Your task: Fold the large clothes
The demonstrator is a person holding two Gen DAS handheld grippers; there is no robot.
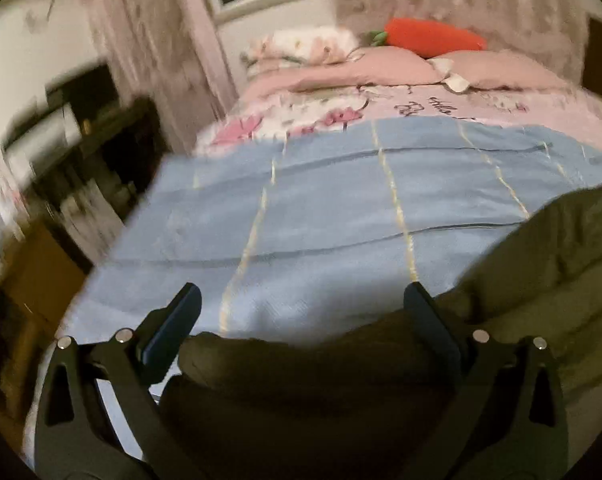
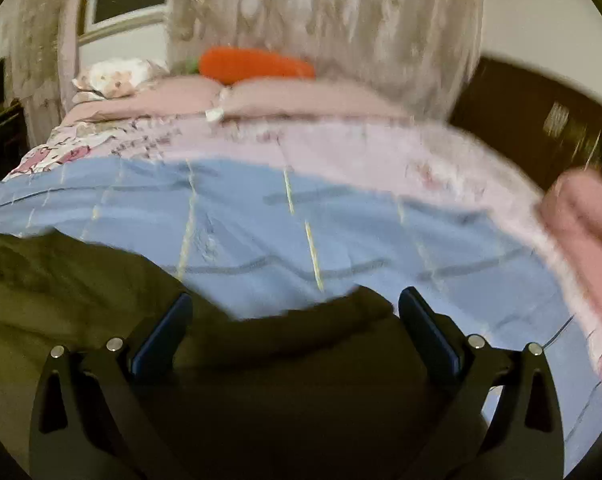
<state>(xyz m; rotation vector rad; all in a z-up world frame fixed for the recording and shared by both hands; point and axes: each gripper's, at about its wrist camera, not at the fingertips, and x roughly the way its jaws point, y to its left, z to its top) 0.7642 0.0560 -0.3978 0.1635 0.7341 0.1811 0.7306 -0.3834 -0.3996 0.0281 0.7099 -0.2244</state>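
Observation:
A dark olive-green padded garment [image 1: 541,264] lies on the blue checked blanket [image 1: 321,208] at the near end of the bed. In the left wrist view its edge bulges between the fingers of my left gripper [image 1: 303,304], which stands wide open around it. In the right wrist view the same garment [image 2: 61,280] spreads to the left and a dark fold of it fills the gap of my right gripper [image 2: 295,308], also wide open. Both views are motion-blurred.
The blue blanket [image 2: 341,232] covers a pink floral sheet [image 2: 341,148]. Pink pillows [image 1: 401,66] and an orange carrot plush [image 1: 433,36] lie at the headboard. Dark furniture [image 1: 93,152] stands left of the bed. A pink folded item [image 2: 585,216] sits at the right edge.

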